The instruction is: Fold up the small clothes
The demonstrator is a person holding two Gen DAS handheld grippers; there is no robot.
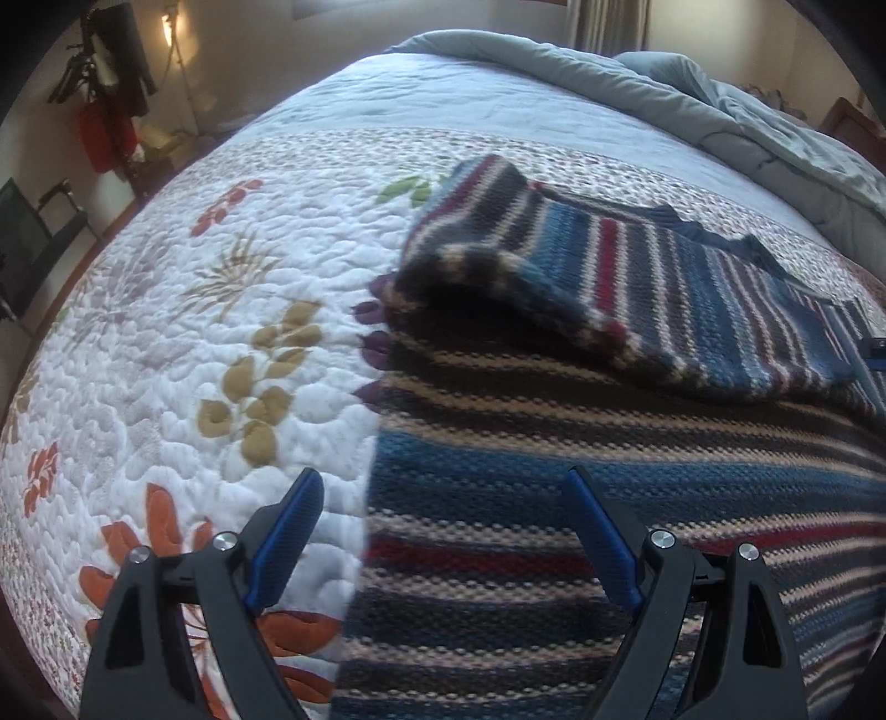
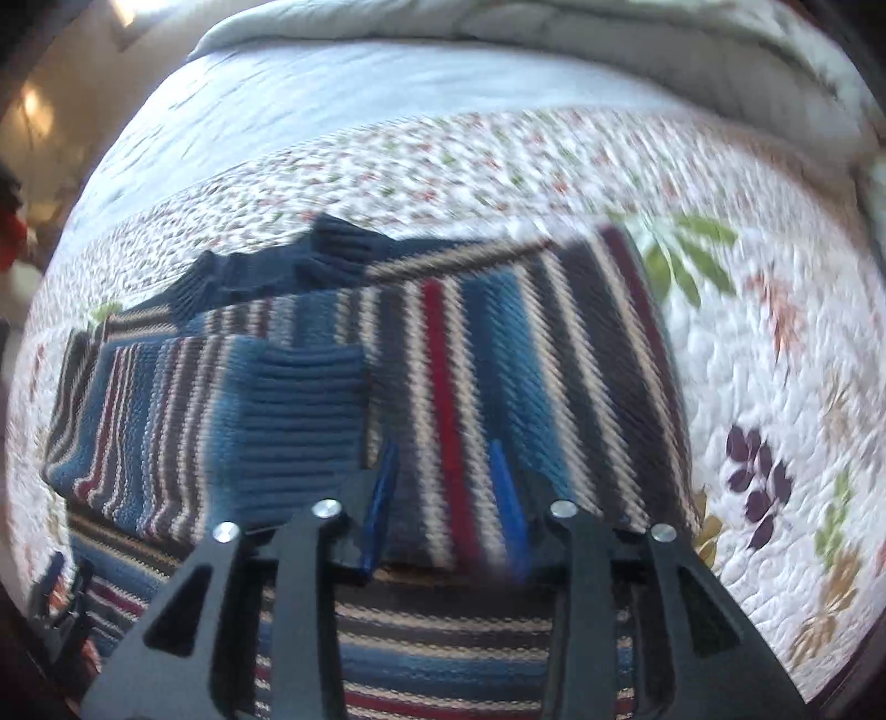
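A striped knit sweater (image 1: 581,498) in blue, navy, cream and red lies on the floral quilt (image 1: 194,343). One sleeve (image 1: 554,266) is folded across its body. My left gripper (image 1: 443,487) is open and empty, just above the sweater's left edge. In the right wrist view the sweater (image 2: 470,343) is blurred, with a folded sleeve and its navy ribbed cuff (image 2: 310,410) at left and the navy collar (image 2: 288,266) beyond. My right gripper (image 2: 443,459) is open a little way above the sweater, holding nothing. The left gripper (image 2: 55,598) shows at the lower left.
The quilt (image 2: 775,387) covers a bed. A grey-blue duvet (image 1: 692,94) is bunched at the far end. Left of the bed are a lamp (image 1: 171,27), hanging clothes (image 1: 105,83) and a dark chair (image 1: 33,232).
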